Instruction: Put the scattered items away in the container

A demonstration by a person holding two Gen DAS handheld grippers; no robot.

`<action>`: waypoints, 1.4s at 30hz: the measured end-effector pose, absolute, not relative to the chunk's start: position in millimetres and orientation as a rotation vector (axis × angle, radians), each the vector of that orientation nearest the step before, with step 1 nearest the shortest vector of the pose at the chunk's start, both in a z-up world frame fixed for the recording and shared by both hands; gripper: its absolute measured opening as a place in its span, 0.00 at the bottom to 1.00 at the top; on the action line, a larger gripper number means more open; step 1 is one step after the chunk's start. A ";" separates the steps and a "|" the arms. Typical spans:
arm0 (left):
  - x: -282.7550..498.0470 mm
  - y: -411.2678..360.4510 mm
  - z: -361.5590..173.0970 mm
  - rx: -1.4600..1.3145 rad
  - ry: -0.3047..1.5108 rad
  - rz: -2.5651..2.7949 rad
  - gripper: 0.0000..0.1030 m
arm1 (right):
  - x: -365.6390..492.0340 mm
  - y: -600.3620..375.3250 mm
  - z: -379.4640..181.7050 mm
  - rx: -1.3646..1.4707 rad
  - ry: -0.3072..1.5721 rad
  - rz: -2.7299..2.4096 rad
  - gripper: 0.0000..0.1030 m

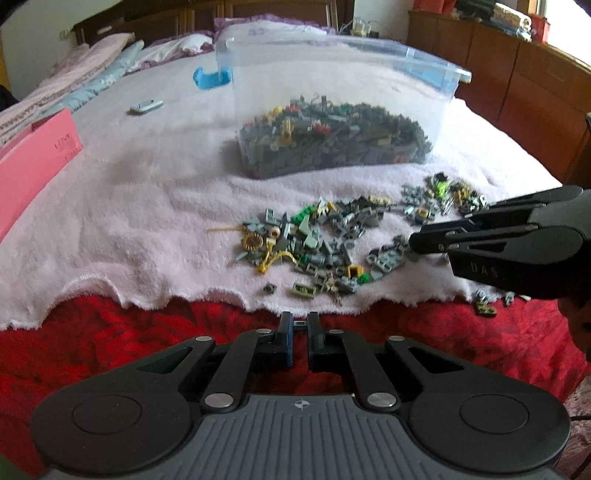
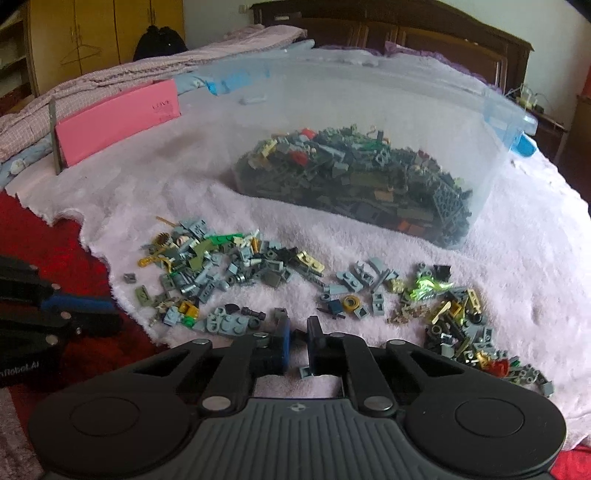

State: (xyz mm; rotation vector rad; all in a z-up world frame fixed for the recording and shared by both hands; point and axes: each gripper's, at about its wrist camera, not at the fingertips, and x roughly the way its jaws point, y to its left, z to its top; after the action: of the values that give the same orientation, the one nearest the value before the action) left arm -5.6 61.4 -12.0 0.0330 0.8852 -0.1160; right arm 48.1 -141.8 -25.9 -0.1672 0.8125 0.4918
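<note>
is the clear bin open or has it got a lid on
Open. The clear plastic bin has no lid across its rim in either wrist view, and it stands upright on the white blanket, its bottom layered with small bricks.

Bedroom. Bed (image 1: 110, 192) with pale pink fleece blanket over a red patterned cover (image 1: 110, 343). Dark wood headboard (image 2: 406, 26) at the far end, folded pink and blue bedding (image 1: 74, 74) beside it. Brown wooden cabinets (image 1: 517, 81) far right under a bright window (image 1: 569, 22). Yellow wardrobe (image 2: 103, 33) far left. White walls, daylight.
</note>
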 end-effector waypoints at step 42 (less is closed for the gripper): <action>80.7 29.4 78.6 -0.015 0.684 -0.135 0.09 | 60.9 -175.2 76.3 0.015 0.619 0.450 0.09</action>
State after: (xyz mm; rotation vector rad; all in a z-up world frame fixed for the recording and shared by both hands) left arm 80.7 29.4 78.6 -0.0151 0.6842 -0.1351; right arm 60.9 -175.2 76.3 0.0154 0.6189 0.4500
